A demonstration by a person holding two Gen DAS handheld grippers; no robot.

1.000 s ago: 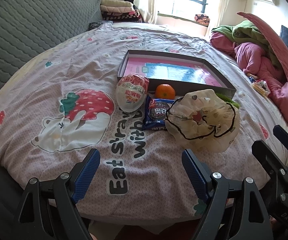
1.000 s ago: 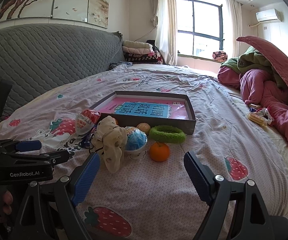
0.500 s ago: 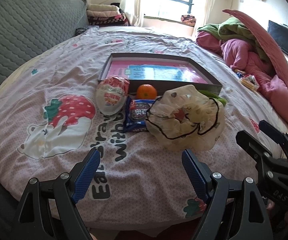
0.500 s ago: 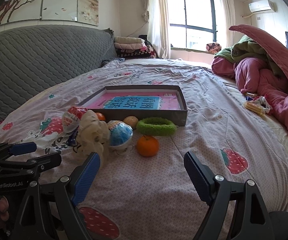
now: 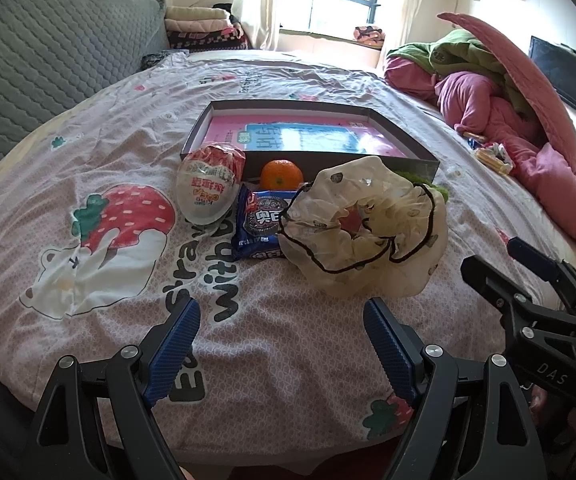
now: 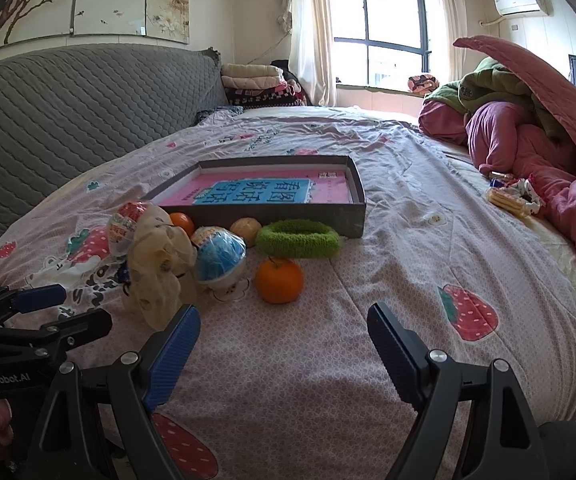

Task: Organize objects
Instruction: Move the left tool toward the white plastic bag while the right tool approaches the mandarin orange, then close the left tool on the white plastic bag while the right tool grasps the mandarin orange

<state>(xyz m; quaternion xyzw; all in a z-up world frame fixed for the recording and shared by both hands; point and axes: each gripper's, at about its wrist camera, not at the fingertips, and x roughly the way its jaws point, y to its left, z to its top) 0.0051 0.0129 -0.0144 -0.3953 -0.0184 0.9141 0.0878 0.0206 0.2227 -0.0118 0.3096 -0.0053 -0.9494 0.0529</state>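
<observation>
Both hand-held grippers [image 5: 282, 344] [image 6: 284, 350] agape, empty.

Bed [image 6: 408, 280] holds box [image 6: 288, 216], oranges [image 6: 279, 280], snacks [image 5: 260, 224].

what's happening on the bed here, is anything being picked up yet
Nothing is held yet. A person holds a tool in each hand; the left tool and right tool both hang open over the bed. Ahead lie a shower cap, two oranges, a cookie pack, a green ring and two snack eggs, all outside the box.
</observation>
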